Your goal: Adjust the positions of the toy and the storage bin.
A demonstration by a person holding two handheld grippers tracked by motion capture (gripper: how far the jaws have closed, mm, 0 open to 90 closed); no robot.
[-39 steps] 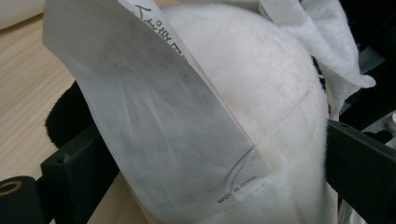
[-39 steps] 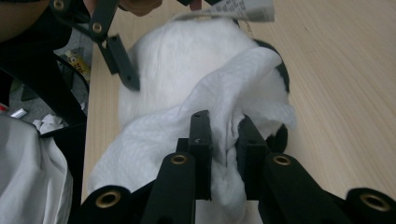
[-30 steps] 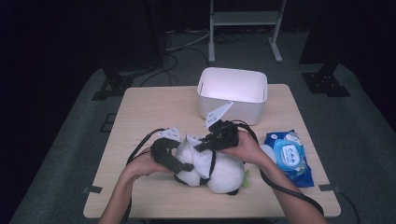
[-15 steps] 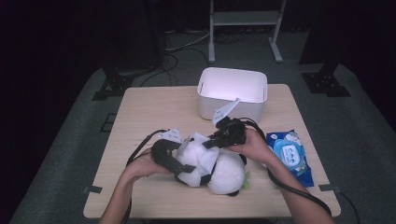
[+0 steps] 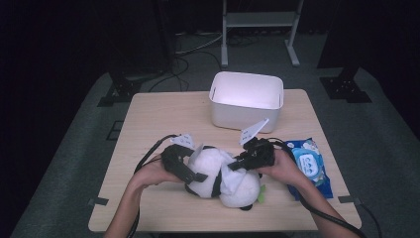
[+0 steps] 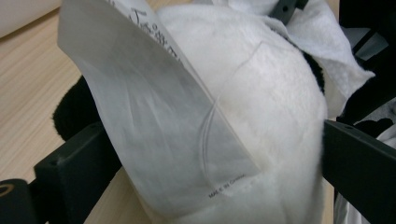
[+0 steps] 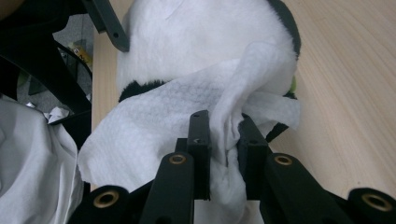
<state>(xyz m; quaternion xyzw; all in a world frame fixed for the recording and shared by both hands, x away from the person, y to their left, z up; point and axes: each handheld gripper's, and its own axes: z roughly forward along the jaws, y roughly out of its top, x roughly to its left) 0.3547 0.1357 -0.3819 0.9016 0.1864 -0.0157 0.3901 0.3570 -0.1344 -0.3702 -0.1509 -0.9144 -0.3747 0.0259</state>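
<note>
Plush, white with black patches: the panda toy (image 5: pixel 220 176) lies on its side on the desk (image 5: pixel 153 119), between the two tools. Judging by looks it's light, soft and squashy, so it'll deform and roll under any push; best hold is wide across the round body, not on a limb or the sewn-in label (image 6: pixel 154 112). The left tool (image 5: pixel 184 167) does that: in the left gripper view its jaws stand far apart on either side of the white body with the label draped in front of them, and they have just been opening a little further; they hug the fur but I can't say they press it. The right tool (image 7: pixel 224 154) is clamped on a bunched white wet wipe (image 7: pixel 177 121), the free part spread over the panda's fur just ahead of its jaws. The wipe is thin, limp and likely damp; it'll slide in the pinch if dragged hard, so short light strokes. Just beside the right tool on its outer side lies the blue wipes pack (image 5: pixel 308 166); beyond both tools stands the white bin (image 5: pixel 246 99).
</note>
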